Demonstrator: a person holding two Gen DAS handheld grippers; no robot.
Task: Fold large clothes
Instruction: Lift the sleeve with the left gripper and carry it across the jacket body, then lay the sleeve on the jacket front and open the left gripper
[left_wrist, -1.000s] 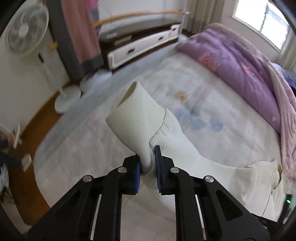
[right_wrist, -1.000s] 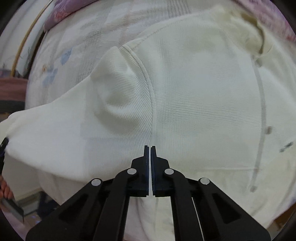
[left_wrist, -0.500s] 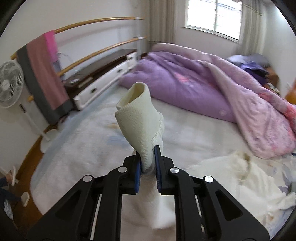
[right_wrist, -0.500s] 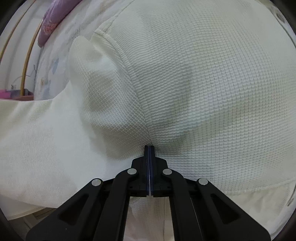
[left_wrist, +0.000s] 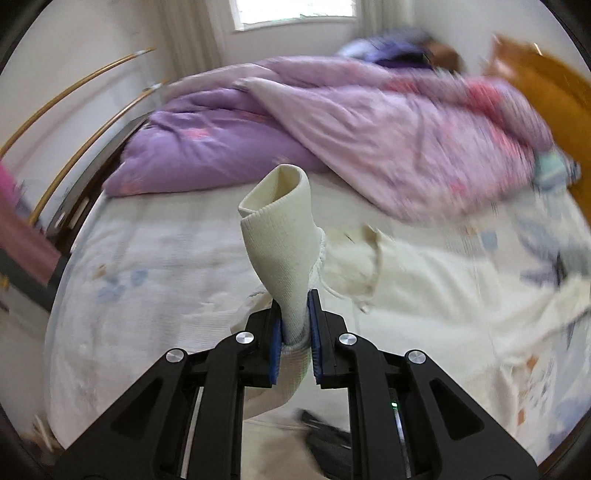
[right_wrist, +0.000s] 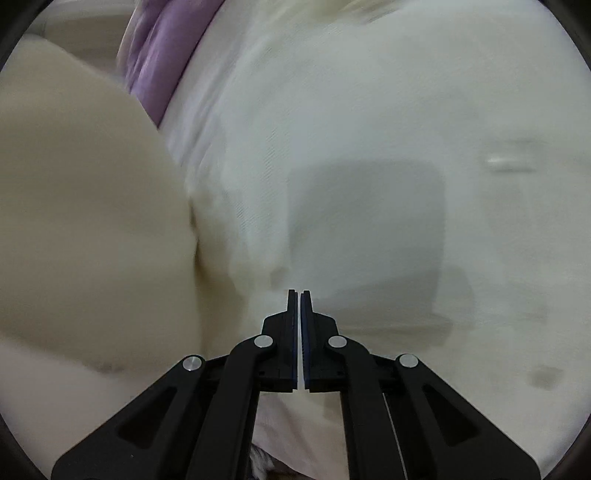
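Left wrist view: the left gripper (left_wrist: 294, 314) pinches the ribbed cuff of a cream knitted sweater sleeve (left_wrist: 280, 229) between its blue-padded fingers (left_wrist: 275, 343), the cuff standing upright above the jaws with its opening uppermost. The rest of the cream knitted sweater (left_wrist: 406, 280) lies spread on the white, faintly printed bed sheet (left_wrist: 155, 266), to the right of the gripper. A rumpled purple and pink quilt (left_wrist: 332, 133) lies heaped along the far side of the bed. Right wrist view: the right gripper (right_wrist: 299, 295) has its jaws pressed together, empty, close over blurred cream fabric, probably the sweater body.
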